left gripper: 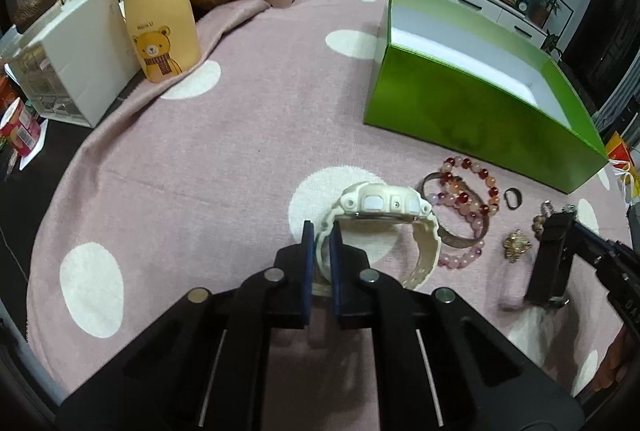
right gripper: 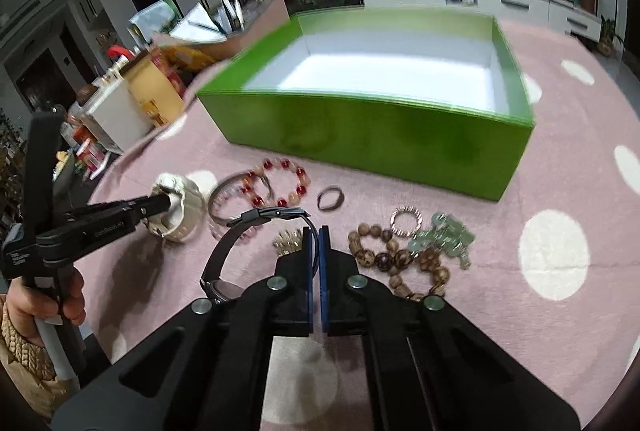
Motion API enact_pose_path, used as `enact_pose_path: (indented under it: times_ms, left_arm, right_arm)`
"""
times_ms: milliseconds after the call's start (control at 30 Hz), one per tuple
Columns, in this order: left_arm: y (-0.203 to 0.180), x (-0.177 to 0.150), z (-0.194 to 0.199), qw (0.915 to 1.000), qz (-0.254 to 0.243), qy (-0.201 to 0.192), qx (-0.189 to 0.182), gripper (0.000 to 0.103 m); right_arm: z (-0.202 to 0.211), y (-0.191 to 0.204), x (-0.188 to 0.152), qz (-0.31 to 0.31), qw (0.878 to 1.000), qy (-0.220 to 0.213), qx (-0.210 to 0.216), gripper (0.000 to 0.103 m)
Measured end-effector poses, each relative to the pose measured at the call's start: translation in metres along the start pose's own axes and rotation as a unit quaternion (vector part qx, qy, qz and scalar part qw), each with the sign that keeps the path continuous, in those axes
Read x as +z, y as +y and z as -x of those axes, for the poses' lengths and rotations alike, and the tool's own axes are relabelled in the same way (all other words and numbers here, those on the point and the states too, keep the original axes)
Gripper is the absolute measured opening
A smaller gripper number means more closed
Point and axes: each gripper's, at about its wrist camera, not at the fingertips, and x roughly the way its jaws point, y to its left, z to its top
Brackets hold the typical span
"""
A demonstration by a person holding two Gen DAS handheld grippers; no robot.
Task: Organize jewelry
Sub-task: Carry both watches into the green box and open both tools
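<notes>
Left gripper [left gripper: 322,231]: jaws narrow, blue pads clamped on the strap of a white watch [left gripper: 384,207]. The watch stands on edge on the pink dotted cloth [left gripper: 224,159], its face turned away from the camera.

Right gripper [right gripper: 316,235]: jaws nearly together, pinching the thin strap of a black watch [right gripper: 224,263]. The strap arcs left from the pads; the case hangs low beside the left finger. In the left view this watch [left gripper: 550,259] is dark and somewhat blurred, at the right edge.

Green box [right gripper: 372,135]: open top, white inside, nothing seen in it. It sits on the cloth beyond the jewelry.

Loose pieces on the cloth, between grippers and box:
- red bead bracelet [right gripper: 286,183], overlapping a metal bangle [right gripper: 224,199] just right of the white watch
- small dark ring [right gripper: 330,198], alone, near the box wall
- gold brooch [left gripper: 516,245], near the black watch
- brown bead bracelets [right gripper: 384,251], right of the right gripper
- silver ring [right gripper: 406,219] and jade pieces [right gripper: 448,237], touching the brown beads

A hand [right gripper: 24,307] grips the left tool's handle at the left edge of the right view.
</notes>
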Motion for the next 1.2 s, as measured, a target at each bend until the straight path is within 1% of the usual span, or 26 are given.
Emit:
enact_pose_path:
  times_ms: [133, 267, 467, 633, 767, 900, 967, 1100, 1167, 1200]
  left_arm:
    - [-0.002, 0.008, 0.018, 0.9997, 0.002, -0.019, -0.011, 0.007]
    - [-0.012, 0.023, 0.032, 0.9990, -0.005, -0.039, -0.023, 0.007]
    - [-0.040, 0.051, 0.040, 0.9970, -0.025, -0.063, -0.038, 0.007]
    - [-0.068, 0.082, 0.038, 0.9948, -0.044, -0.079, -0.047, 0.007]
    - [-0.085, 0.103, 0.026, 0.9942, -0.054, -0.080, -0.049, 0.007]
    - [-0.100, 0.121, 0.006, 0.9948, -0.058, -0.068, -0.050, 0.007]
    - [-0.103, 0.126, -0.003, 0.9951, -0.059, -0.062, -0.048, 0.007]
    - [-0.109, 0.130, -0.028, 0.9968, -0.061, -0.038, -0.035, 0.007]
    - [-0.112, 0.130, -0.040, 0.9973, -0.062, -0.025, -0.030, 0.008]
    - [-0.113, 0.130, -0.045, 0.9974, -0.063, -0.020, -0.027, 0.011]
  right_arm:
    - [0.022, -0.004, 0.016, 0.005, 0.999, -0.033, -0.001, 0.002]
    - [0.040, -0.013, 0.036, 0.005, 0.998, -0.067, -0.006, 0.002]
    - [0.049, -0.026, 0.063, 0.005, 0.995, -0.098, -0.022, 0.002]
    - [0.045, -0.035, 0.083, 0.002, 0.993, -0.114, -0.034, 0.002]
    - [0.033, -0.044, 0.099, -0.002, 0.992, -0.115, -0.049, 0.002]
    - [0.017, -0.054, 0.110, -0.006, 0.992, -0.109, -0.060, 0.002]
    - [0.006, -0.059, 0.113, -0.009, 0.993, -0.100, -0.063, 0.002]
    - [-0.015, -0.063, 0.112, -0.011, 0.994, -0.075, -0.073, 0.003]
    - [-0.025, -0.064, 0.110, -0.010, 0.995, -0.061, -0.077, 0.006]
    - [-0.029, -0.065, 0.108, -0.013, 0.995, -0.056, -0.083, 0.011]
